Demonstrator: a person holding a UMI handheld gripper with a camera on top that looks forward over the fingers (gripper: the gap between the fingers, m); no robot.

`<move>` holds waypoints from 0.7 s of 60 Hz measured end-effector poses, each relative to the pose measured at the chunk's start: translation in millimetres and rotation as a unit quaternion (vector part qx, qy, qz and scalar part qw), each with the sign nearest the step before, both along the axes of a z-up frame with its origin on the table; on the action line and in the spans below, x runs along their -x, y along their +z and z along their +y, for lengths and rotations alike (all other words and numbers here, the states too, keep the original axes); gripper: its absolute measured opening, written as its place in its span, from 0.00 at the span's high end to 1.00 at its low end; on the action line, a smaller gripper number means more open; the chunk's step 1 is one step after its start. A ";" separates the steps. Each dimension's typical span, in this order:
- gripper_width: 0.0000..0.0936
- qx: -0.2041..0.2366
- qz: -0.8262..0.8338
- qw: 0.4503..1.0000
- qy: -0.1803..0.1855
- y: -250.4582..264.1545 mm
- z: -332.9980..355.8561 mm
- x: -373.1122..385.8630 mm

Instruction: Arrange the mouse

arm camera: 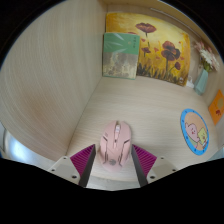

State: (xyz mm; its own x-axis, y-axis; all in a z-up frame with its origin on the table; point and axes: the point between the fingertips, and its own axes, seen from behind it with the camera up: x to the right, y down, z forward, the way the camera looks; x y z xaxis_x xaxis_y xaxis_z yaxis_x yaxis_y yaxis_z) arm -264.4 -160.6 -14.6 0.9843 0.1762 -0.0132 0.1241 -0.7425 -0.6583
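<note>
Smooth, rounded pale pink mouse (pixel 115 143) on light woodgrain desk (pixel 60 95), sitting between the gripper (pixel 114 163)'s 2 magenta pads (pixel 147 160). Can't tell if actually clamped. Beyond mouse: flat flower paintings (pixel 160 48); right of mouse, round cartoon sticker (pixel 196 131).

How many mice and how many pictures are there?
Mouse: 1, the pink mouse between the fingers of the gripper.
Pictures: 3, the flower painting, the small canvas and the round cartoon picture.
Total: 4
</note>
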 end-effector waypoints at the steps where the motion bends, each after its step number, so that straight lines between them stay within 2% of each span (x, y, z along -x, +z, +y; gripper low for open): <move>1: 0.25 0.002 -0.002 1.000 -0.001 -1.5 4.0 0.2; 7: 0.25 0.001 -0.004 1.000 -0.004 -5.6 17.5 1.0; 12: 0.36 -0.001 -0.003 1.000 -0.005 -5.1 23.8 1.4; 14: 0.43 -0.001 -0.004 1.000 -0.008 -5.3 25.2 0.4; 23: 0.59 0.004 0.005 1.000 -0.029 -5.2 27.5 -3.1; 27: 0.62 0.011 -0.002 1.000 -0.028 -6.8 26.7 -3.8; 28: 0.65 0.011 -0.002 1.000 -0.027 -6.1 27.4 -3.8; 36: 0.65 0.024 0.004 1.000 -0.009 6.0 30.6 -4.3; 42: 0.65 -0.017 0.010 1.000 -0.004 63.5 54.5 -19.7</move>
